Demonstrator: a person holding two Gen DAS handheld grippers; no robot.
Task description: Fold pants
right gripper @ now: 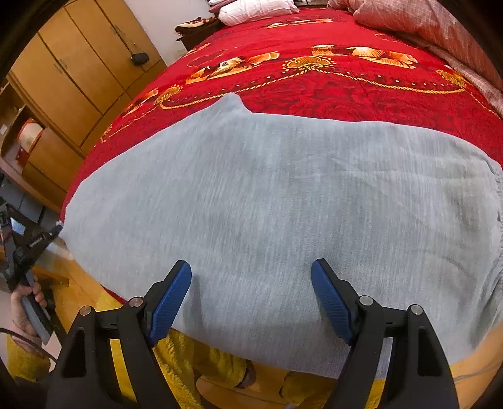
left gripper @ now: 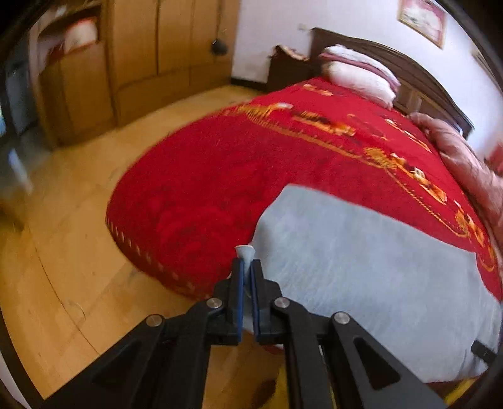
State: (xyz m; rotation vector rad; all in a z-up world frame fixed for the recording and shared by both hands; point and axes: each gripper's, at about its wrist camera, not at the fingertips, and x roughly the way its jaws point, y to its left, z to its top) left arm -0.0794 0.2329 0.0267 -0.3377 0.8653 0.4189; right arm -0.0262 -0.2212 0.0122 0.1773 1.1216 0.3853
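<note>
Light grey pants (right gripper: 267,201) lie spread flat across the near part of a bed with a red patterned blanket (right gripper: 314,91). In the left wrist view the grey pants (left gripper: 361,270) fill the lower right, and my left gripper (left gripper: 248,267) is shut on their left corner, a small tuft of fabric poking out above the fingertips. In the right wrist view my right gripper (right gripper: 251,277) stands open over the near edge of the pants, nothing between its blue pads. The left gripper (right gripper: 47,237) shows there at the pants' far left corner, held by a hand (right gripper: 23,305).
White pillows (left gripper: 358,72) and a dark headboard (left gripper: 408,69) sit at the bed's far end. A pinkish quilt (right gripper: 424,25) lies along the right side. Wooden wardrobes (left gripper: 132,53) stand across a wood floor (left gripper: 63,267). Yellow fuzzy clothing (right gripper: 195,361) shows below the bed edge.
</note>
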